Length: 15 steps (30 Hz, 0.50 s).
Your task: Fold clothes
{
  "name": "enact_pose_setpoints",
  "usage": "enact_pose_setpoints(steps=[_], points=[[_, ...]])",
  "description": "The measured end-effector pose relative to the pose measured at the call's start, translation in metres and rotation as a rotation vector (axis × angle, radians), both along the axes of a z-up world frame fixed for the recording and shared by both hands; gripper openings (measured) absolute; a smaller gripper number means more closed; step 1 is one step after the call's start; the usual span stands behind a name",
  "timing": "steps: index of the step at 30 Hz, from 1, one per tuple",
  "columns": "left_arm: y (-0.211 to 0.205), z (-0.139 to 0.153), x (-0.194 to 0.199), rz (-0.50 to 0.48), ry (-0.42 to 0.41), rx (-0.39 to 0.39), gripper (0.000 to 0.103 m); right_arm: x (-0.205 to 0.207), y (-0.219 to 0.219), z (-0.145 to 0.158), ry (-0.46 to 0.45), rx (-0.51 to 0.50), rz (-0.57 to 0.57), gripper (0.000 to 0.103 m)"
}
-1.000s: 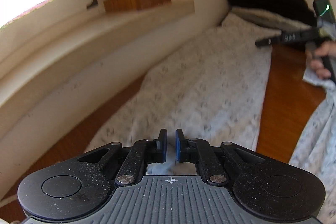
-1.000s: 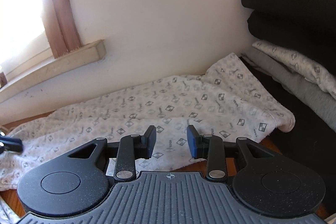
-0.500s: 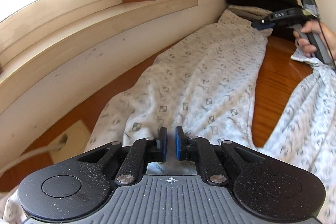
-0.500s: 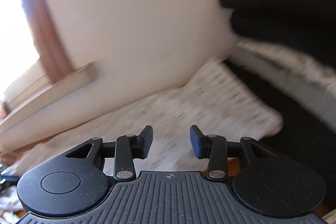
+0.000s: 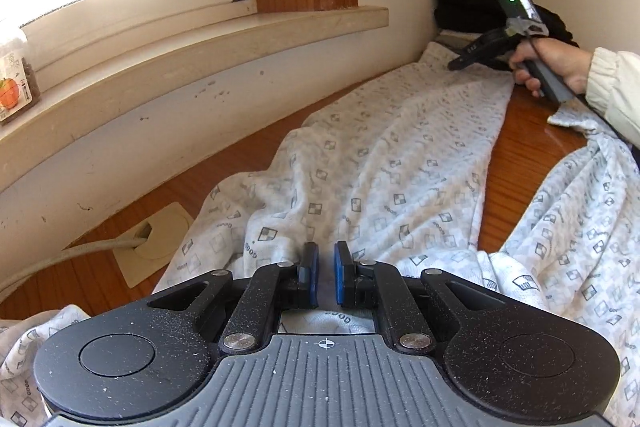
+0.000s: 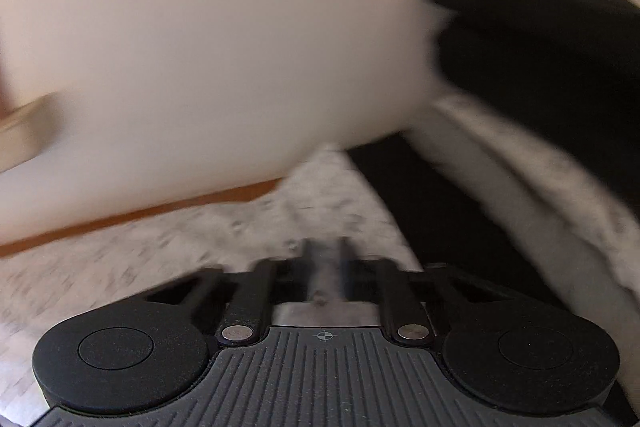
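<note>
Left wrist view: the left gripper (image 5: pixel 326 275) pinches the soft, limp patterned garment (image 5: pixel 392 163) at its near edge. The right gripper (image 6: pixel 325 267) is narrowed over the far hem; blur hides whether it grips.

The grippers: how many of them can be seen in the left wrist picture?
2. The left gripper is at the bottom, its fingers nearly closed on the patterned garment. The right gripper is at the upper right, held in a hand.
</note>
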<state>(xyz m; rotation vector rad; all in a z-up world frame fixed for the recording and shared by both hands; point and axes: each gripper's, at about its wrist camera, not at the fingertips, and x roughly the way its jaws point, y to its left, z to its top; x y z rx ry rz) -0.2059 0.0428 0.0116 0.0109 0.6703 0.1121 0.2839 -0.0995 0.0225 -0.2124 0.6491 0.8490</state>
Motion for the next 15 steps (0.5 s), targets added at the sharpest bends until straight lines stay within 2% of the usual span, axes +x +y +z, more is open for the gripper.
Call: enact_pose_setpoints(steps=[3,5,6,8,12,14,15], points=[[0.001,0.000,0.000,0.001,-0.001,-0.008,0.009,0.003,-0.001,0.000,-0.007,-0.015,-0.053,0.002],[0.003,0.002,-0.002,0.007,-0.003,-0.023,0.009,-0.004,-0.004,0.006,0.000,0.016,-0.042,0.016],[0.003,0.002,-0.003,0.011,-0.003,-0.030,0.010,-0.009,-0.006,0.010,-0.003,0.043,-0.034,0.025],[0.005,0.004,-0.004,0.017,-0.005,-0.045,0.013,-0.028,-0.009,0.019,-0.025,0.091,0.036,0.030],[0.008,0.010,-0.011,0.037,-0.016,-0.058,0.026,-0.091,-0.006,0.018,-0.097,0.058,0.260,0.047],[0.013,0.018,-0.021,0.062,-0.031,-0.046,0.042,-0.121,-0.005,0.011,-0.158,0.013,0.346,0.047],[0.017,0.022,-0.027,0.077,-0.036,-0.041,0.045,-0.131,-0.005,0.007,-0.176,-0.009,0.371,0.047]])
